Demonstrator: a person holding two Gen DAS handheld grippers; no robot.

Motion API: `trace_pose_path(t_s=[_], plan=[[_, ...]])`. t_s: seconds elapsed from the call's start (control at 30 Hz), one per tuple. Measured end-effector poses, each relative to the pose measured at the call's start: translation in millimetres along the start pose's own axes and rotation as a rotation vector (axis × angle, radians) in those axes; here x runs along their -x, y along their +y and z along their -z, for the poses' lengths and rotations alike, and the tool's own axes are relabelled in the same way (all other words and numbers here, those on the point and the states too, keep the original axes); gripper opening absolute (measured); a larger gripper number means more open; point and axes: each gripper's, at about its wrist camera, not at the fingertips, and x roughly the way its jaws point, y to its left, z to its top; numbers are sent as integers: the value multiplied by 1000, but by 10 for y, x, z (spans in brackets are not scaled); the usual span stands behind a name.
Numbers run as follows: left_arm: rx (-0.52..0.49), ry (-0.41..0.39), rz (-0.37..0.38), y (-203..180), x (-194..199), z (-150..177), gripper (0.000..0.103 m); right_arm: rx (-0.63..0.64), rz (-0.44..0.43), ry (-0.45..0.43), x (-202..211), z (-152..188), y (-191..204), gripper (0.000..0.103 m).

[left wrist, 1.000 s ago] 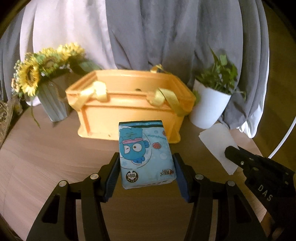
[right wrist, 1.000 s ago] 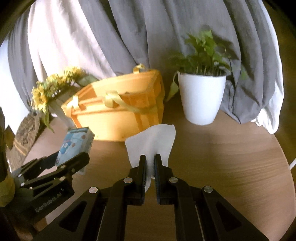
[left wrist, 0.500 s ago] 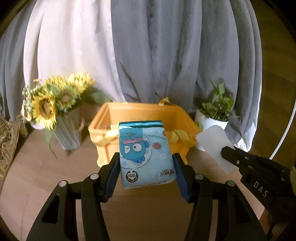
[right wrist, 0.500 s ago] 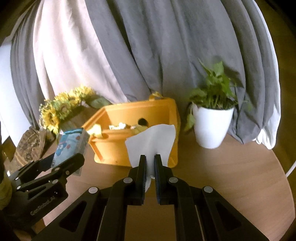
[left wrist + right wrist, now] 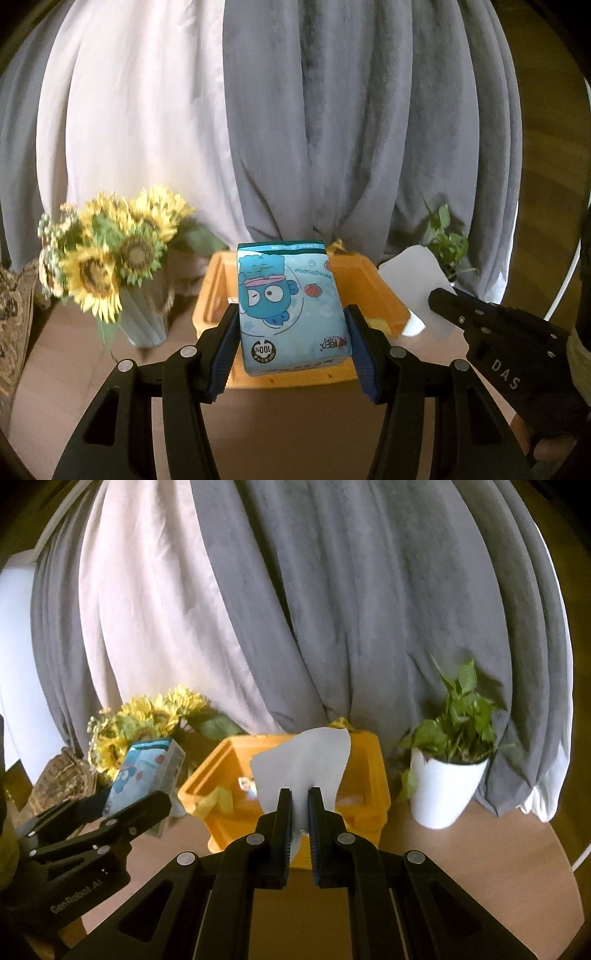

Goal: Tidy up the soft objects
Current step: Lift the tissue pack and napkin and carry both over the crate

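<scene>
- Two views give us different things: the left wrist view shows the printed face of the tissue pack, a blue cartoon figure and a "100%" mark, while the right wrist view shows only its side and top.
- From the right wrist view we can look into the orange bin; from the left the pack hides most of its inside.
- The plant in its white pot shows whole in the right view, right of the bin; in the left view we see only its leaves behind the tissue.
- In the bin we see yellow strap-like pieces and some small, blurred items we cannot name.
- The sunflowers stand in a ribbed vase left of the bin, on the round wooden table.
- The left claw is partly open, its blue pads pressed on both sides of the pack, which it holds upright in the air in front of the bin.
- The right claw is closed, pinching the lower edge of the white tissue, which stands up above the fingers, before the bin.
- Grey and white curtains hang behind everything.
</scene>
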Motion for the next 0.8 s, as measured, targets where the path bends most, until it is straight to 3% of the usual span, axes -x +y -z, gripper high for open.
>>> trace_pose_path(t_s=[0.47,0.8], plan=[[-31,-47,-38,197,-474,-379,55,25,49,-37,-452,-382,2,10],[-50,1,-31,293,-1010,-450,55,21,61,17,-977,-484,-96,10]])
